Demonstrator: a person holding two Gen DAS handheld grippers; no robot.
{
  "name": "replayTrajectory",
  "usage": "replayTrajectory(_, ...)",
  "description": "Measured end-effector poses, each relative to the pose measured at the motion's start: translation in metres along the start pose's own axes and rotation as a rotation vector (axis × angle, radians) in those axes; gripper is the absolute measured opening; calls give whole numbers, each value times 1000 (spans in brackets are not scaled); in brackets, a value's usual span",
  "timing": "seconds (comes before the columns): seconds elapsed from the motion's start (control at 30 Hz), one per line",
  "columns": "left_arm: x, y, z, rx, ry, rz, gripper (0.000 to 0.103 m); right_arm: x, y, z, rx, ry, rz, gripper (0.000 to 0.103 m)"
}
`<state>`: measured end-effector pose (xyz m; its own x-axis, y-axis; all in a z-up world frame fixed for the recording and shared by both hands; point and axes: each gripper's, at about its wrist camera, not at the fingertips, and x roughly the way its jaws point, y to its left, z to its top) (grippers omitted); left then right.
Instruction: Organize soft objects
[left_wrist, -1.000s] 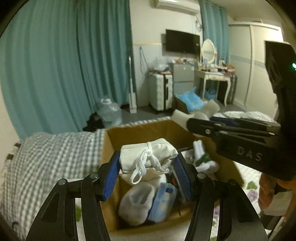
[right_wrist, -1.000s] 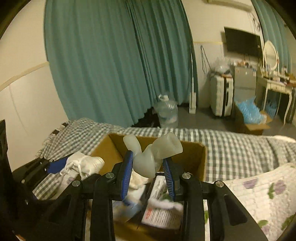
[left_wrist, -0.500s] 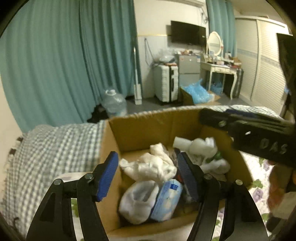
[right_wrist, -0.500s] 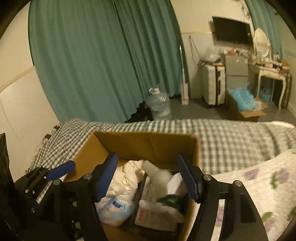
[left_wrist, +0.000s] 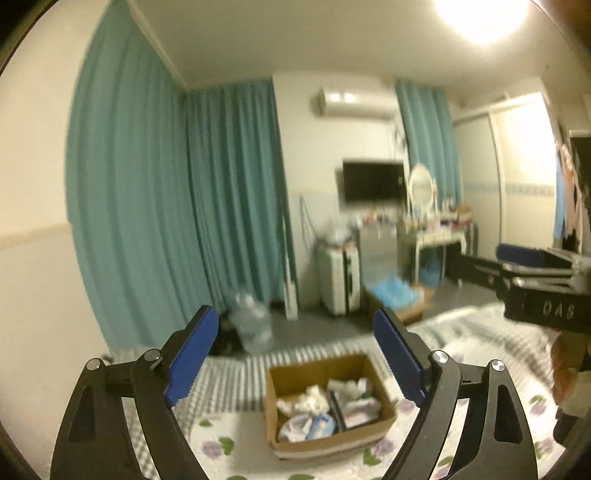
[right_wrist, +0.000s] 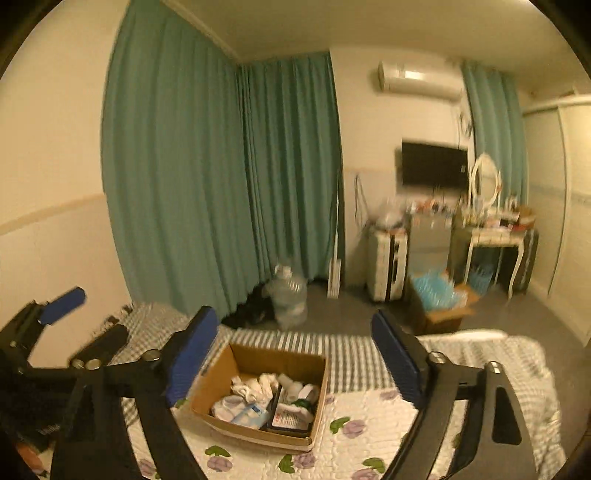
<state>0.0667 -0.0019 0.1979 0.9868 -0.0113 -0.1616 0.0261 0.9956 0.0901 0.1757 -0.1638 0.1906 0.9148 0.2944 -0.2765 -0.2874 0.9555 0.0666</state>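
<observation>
I see my left claw (left_wrist: 291, 356) and right claw (right_wrist: 291, 360) both spread wide, holding nothing. The box (right_wrist: 221, 373) of soft things (right_wrist: 255, 384) sits on the bed (right_wrist: 369, 435), below and ahead, well clear of both.

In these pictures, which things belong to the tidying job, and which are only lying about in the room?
Job:
cardboard box on the bed
soft white items inside it
left tool, open
right tool, open

Lying about:
water jug
suitcase
television
dressing table
</observation>
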Motion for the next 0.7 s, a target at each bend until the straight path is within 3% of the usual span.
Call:
replayTrajectory(0.17,-53,6,12,-18,-108,57,94,-73,17,8,-53,-76,-45,102)
replayTrajectory(0.33,-76,3,-10,6,-185,107,95,-119,28,-18,-88,-179,-42,102)
replayTrajectory(0.47,-66,2,-40,15,-167,126,96,-117,25,-45,-87,-214,48,103)
replayTrajectory(0.7,-17,7,-112,-15,-35,124,96,-58,19,-111,-46,-201,53,103)
